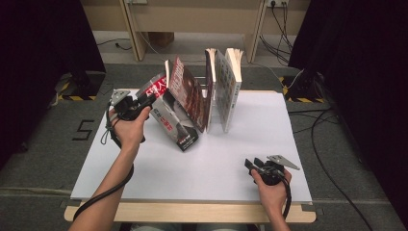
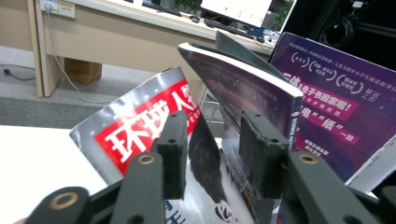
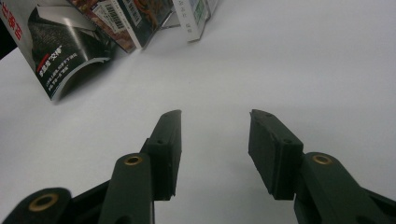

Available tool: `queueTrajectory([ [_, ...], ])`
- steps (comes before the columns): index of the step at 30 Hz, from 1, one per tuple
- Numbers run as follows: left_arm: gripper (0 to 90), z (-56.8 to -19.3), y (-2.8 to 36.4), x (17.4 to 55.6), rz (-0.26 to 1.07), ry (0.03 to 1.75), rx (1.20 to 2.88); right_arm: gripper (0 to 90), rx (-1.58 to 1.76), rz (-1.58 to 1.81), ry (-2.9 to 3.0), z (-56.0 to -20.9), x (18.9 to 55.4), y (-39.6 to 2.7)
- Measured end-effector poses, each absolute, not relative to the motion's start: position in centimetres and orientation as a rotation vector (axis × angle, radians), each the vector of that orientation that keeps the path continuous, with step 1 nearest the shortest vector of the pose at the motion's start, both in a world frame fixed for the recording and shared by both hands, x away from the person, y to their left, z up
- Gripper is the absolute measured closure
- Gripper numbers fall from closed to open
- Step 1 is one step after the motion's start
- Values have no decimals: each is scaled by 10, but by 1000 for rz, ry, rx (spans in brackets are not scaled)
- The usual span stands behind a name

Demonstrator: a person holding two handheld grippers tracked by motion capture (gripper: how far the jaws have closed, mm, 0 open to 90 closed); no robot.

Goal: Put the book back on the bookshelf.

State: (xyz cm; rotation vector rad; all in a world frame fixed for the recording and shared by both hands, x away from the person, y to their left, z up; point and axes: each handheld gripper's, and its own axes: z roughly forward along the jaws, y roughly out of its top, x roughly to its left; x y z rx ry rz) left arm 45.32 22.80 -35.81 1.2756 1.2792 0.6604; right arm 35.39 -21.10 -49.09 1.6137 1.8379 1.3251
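High view: white desk (image 1: 231, 159) with a wooden front edge, set on grey carpet; pale wooden furniture legs and trailing cables beyond, black curtains at both sides. Left tool (image 1: 139, 103) held at the top edge of a leaning magazine (image 1: 168, 115), red-and-white title strip uppermost, at the left end of a row of books (image 1: 223, 86) standing on end. Right tool (image 1: 251, 166) resting low over bare desk near the front right, well apart from the books.

Left gripper view: jaws spread apart, nothing pressed between the pads; magazine (image 2: 135, 135) just beyond them, a purple-covered book (image 2: 243, 88) leaning behind it, another purple cover (image 2: 336, 112) at right, cut off by the frame. Desk with monitor in the blurred background.

Right gripper view: jaws wide apart over bare white desk (image 3: 289, 60), gripping nothing. Lower corners of the magazine (image 3: 60, 51) and books (image 3: 135, 18) cut off at the top; small print too blurred to read.
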Motion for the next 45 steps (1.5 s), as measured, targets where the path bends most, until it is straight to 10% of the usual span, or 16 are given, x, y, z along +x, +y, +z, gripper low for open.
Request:
queueTrajectory([
  [45,422,-446,236,497,304,1491,1228,552,1609,1326,1841,-491,354,-210],
])
